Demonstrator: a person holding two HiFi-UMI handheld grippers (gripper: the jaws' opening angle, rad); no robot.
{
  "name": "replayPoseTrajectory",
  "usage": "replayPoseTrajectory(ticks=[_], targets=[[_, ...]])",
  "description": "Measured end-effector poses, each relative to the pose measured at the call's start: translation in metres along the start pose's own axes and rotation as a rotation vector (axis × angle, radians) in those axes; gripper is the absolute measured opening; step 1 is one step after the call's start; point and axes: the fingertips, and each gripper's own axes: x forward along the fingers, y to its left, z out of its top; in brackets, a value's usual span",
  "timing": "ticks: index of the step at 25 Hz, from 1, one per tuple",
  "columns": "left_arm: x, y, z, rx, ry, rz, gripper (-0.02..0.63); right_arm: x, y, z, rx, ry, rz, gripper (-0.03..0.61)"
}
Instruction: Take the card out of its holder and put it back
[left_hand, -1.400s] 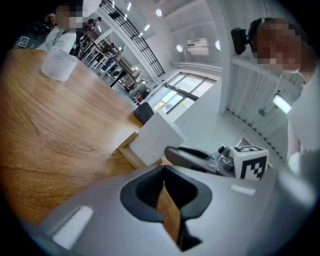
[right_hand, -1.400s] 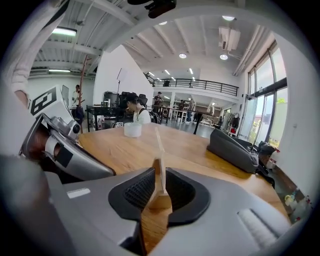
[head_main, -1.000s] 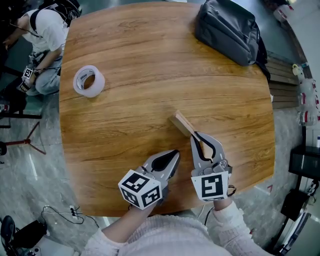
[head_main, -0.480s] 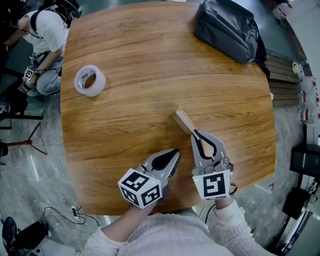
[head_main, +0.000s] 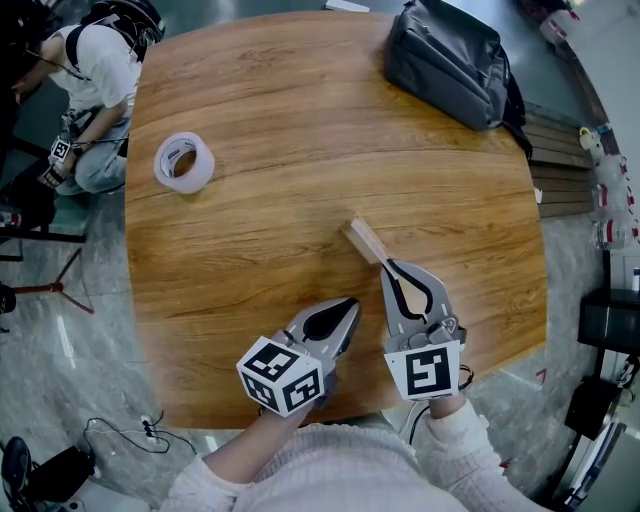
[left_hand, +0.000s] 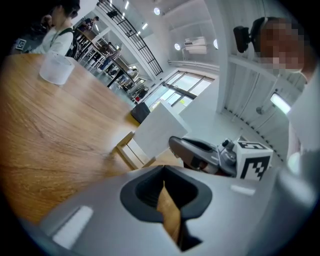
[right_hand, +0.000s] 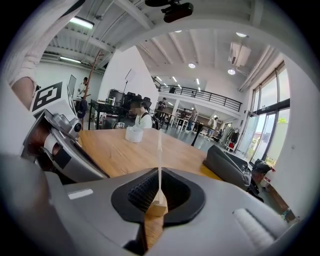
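A pale wooden card holder (head_main: 365, 240) lies on the round wooden table (head_main: 300, 120). A white card (left_hand: 161, 127) stands upright in its slot; in the right gripper view I see the card (right_hand: 160, 165) edge-on above the holder (right_hand: 159, 207). My right gripper (head_main: 388, 264) has its tips at the holder's near end, shut on the card's near edge. My left gripper (head_main: 350, 303) rests just to the left, short of the holder, shut with nothing in it.
A roll of clear tape (head_main: 183, 162) sits at the table's left. A dark grey bag (head_main: 455, 60) lies at the far right. A person (head_main: 85, 70) crouches beyond the table's left edge. The near table edge runs under both grippers.
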Motion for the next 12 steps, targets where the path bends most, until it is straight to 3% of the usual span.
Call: replayPoseTrajectory(ticks=[12], targets=[[-0.013, -0.015, 0.006, 0.024, -0.028, -0.002, 0.008, -0.021, -0.004, 0.024, 0.012, -0.073, -0.019, 0.008]])
